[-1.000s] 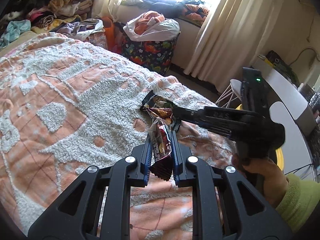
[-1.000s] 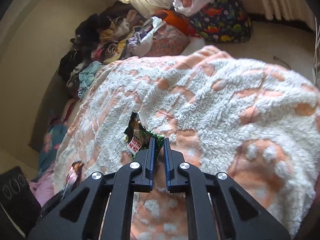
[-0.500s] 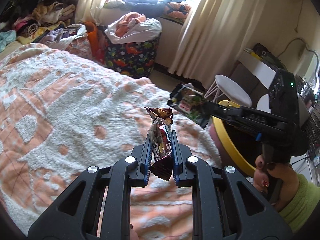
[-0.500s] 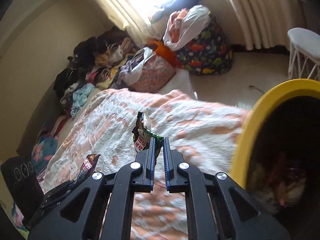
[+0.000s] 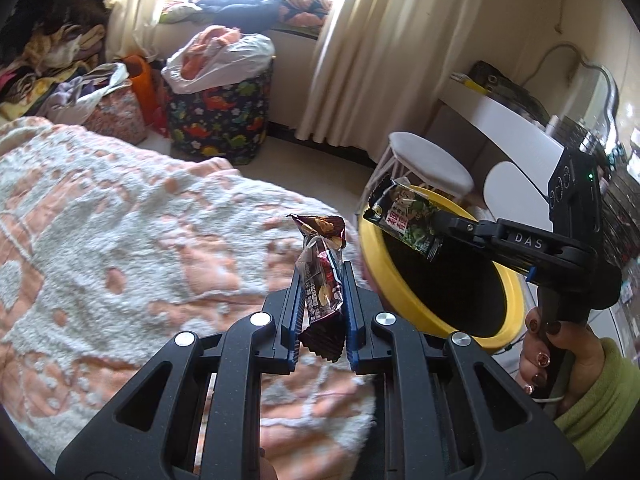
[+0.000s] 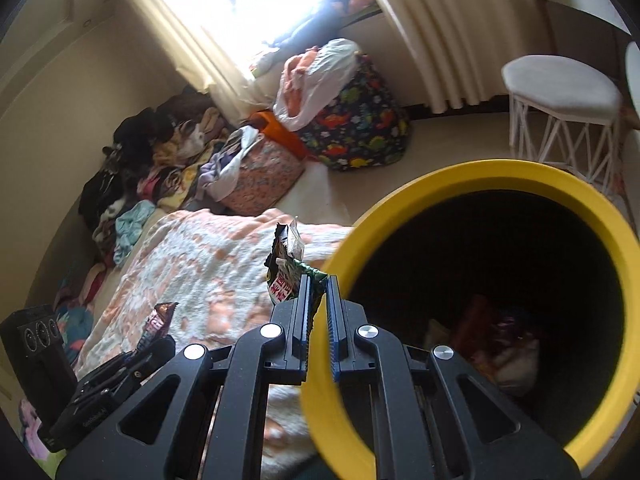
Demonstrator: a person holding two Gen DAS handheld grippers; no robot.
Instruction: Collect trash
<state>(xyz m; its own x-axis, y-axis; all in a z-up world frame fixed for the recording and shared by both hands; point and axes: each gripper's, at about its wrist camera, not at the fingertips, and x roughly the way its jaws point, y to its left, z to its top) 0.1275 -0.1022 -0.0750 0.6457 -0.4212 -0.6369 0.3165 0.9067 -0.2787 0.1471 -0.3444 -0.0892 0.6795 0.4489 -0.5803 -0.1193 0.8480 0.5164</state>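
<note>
My left gripper [image 5: 322, 280] is shut on a dark red snack wrapper [image 5: 322, 264] that stands up between its pads, above the bed's edge. My right gripper [image 6: 318, 284] is shut on a green snack wrapper [image 6: 286, 270]; in the left wrist view that green wrapper [image 5: 406, 220] hangs over the near rim of the yellow bin [image 5: 400, 276]. The yellow bin [image 6: 400, 204] fills the right of the right wrist view, dark inside, with some trash [image 6: 496, 336] at its bottom. The left gripper and its red wrapper [image 6: 158, 322] show low at the left there.
A peach-and-white fluffy blanket [image 5: 120, 240] covers the bed. A white stool [image 5: 428, 160] stands behind the bin, a dinosaur-print hamper [image 5: 218, 116] by the curtains. Clothes [image 6: 168, 160] are piled at the far wall. A hand in a green sleeve [image 5: 560, 360] holds the right gripper.
Both grippers have lifted their wrappers off the blanket and swung right toward the yellow bin. The green wrapper now hangs over the bin's rim; the red one is near the bed's edge.
</note>
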